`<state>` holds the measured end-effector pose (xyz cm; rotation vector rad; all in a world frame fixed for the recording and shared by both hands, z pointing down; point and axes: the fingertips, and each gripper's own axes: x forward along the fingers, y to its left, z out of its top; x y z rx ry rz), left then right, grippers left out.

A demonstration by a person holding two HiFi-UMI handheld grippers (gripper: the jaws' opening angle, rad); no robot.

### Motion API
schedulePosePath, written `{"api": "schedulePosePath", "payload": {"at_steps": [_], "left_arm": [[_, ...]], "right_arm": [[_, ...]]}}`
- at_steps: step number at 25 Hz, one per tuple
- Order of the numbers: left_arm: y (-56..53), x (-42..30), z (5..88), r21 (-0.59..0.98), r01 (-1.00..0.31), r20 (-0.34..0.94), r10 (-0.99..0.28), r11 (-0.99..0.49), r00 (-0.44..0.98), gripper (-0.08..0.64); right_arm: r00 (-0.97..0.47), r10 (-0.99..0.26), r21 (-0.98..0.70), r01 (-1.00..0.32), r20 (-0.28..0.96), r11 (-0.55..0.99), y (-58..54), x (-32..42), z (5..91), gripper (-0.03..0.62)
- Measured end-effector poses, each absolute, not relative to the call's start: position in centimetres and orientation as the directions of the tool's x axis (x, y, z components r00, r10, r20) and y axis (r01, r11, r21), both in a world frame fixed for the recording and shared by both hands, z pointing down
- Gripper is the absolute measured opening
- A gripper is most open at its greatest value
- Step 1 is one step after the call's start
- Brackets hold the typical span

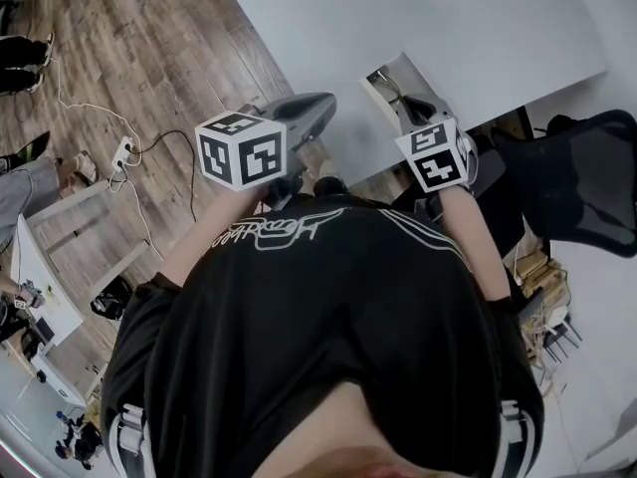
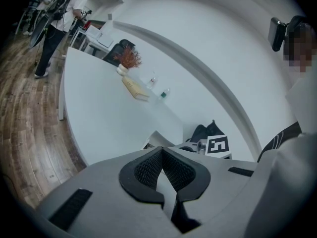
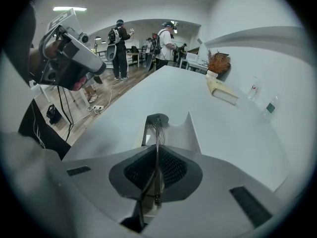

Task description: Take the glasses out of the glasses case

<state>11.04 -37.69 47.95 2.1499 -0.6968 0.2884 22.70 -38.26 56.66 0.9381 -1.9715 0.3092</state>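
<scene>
An open white glasses case [image 1: 406, 70] lies at the near edge of the white table [image 1: 418, 13]. Thin wire-framed glasses [image 1: 391, 91] stick up out of it. My right gripper [image 1: 410, 108] is shut on the glasses [image 3: 157, 133]; the thin frame runs from between its pads down into the case [image 3: 174, 128]. Left of the case, my left gripper [image 1: 320, 106] hovers at the table edge, shut with nothing between its pads [image 2: 148, 165]. From the left gripper view the case [image 2: 157, 138] and the right gripper's marker cube [image 2: 218, 145] show just beyond the jaws.
A black office chair [image 1: 577, 182] stands to my right. A power strip with cables [image 1: 122, 152] lies on the wood floor on the left. Far along the table are a potted plant [image 2: 130, 58], a book [image 2: 134, 89] and small glasses [image 2: 152, 79]. People [image 3: 119, 41] stand in the background.
</scene>
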Motion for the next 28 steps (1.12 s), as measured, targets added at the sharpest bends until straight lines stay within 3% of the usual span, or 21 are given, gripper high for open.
{"api": "schedulePosePath", "payload": {"at_steps": [28], "left_arm": [[-36.7, 10.6, 48.2, 0.663, -0.545, 0.408, -0.362, -0.514, 0.838, 0.006]], "right_arm": [[-0.201, -0.598, 0.257, -0.765, 0.776, 0.590, -39.2, 24.6, 55.2, 0.020]]}}
